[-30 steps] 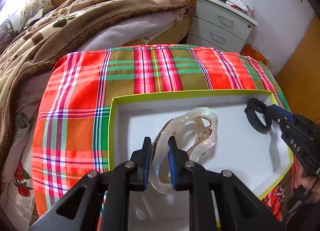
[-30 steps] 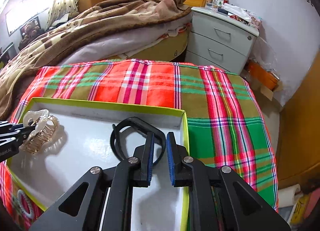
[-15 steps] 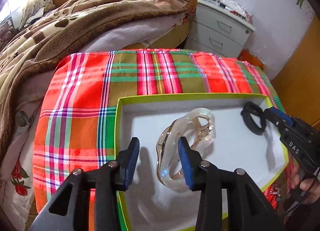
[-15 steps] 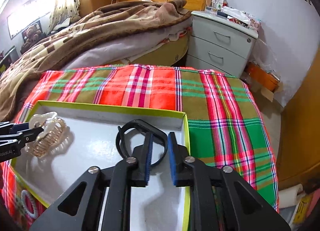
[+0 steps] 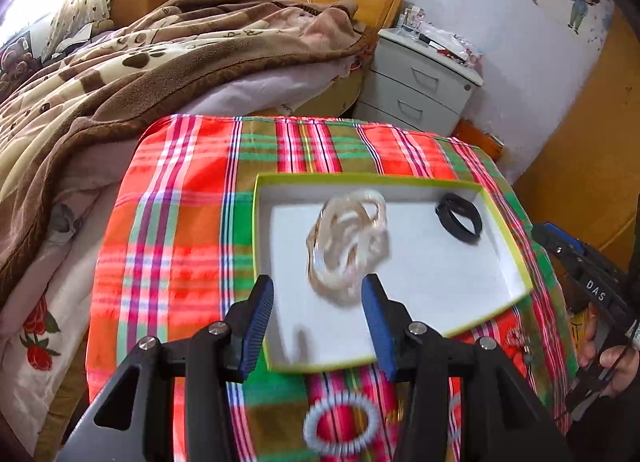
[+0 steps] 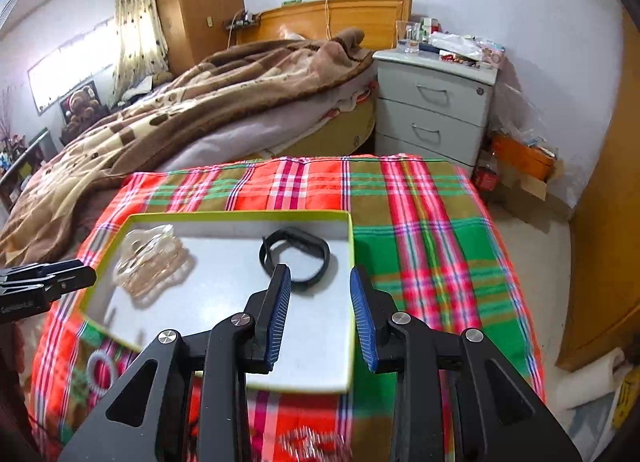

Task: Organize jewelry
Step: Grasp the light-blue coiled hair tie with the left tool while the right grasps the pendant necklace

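Observation:
A shallow white box with a green rim [image 5: 256, 230] [image 6: 240, 216] sits on the plaid cloth. A clear gold-toothed hair claw [image 5: 346, 246] [image 6: 150, 262] lies in its left part, blurred. A black band [image 5: 459, 217] [image 6: 296, 254] lies in its right part. My left gripper [image 5: 318, 314] is open and empty, just in front of the claw. My right gripper [image 6: 318, 310] is open and empty, just in front of the band. A white beaded bracelet [image 5: 340, 424] [image 6: 102, 372] lies on the cloth in front of the box.
The plaid cloth [image 5: 180, 222] covers a small table beside a bed with a brown blanket [image 5: 120, 62]. A grey nightstand [image 6: 434, 110] stands behind. Another blurred beaded item [image 6: 316, 442] lies at the cloth's front edge.
Both grippers have opened and let go: the hair claw and the black band now lie in the box. Both grippers have pulled back and up.

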A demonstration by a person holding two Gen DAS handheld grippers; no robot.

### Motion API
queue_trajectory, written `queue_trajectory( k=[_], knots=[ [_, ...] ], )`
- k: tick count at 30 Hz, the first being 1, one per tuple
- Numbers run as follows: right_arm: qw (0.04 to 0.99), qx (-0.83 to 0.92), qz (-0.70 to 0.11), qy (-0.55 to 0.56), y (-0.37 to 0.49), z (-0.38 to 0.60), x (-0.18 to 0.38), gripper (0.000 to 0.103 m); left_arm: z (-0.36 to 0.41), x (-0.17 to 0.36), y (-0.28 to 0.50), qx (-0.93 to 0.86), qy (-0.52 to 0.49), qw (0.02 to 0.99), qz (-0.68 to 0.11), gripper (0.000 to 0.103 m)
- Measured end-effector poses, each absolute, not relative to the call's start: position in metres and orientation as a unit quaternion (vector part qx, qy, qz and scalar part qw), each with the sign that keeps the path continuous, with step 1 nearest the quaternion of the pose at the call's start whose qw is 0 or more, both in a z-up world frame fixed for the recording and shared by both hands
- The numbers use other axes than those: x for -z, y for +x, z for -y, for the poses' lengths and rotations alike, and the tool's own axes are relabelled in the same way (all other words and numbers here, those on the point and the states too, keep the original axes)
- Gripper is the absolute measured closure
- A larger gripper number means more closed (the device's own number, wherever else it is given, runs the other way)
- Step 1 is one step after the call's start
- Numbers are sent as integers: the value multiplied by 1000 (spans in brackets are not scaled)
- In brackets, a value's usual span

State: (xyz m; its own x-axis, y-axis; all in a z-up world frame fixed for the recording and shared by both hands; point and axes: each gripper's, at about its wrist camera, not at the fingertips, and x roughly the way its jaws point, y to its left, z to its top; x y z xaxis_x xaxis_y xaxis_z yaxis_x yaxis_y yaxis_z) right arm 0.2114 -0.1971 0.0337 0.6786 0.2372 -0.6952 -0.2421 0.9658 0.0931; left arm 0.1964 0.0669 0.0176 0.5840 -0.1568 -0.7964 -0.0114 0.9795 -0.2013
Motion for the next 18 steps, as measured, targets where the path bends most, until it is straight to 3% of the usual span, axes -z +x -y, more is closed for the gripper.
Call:
queue_trajectory(
  k=[18],
  knots=[
    [899, -121, -422, -3, 128, 231, 12, 71, -69, 10, 128, 60, -116, 871, -474, 55]
  ],
)
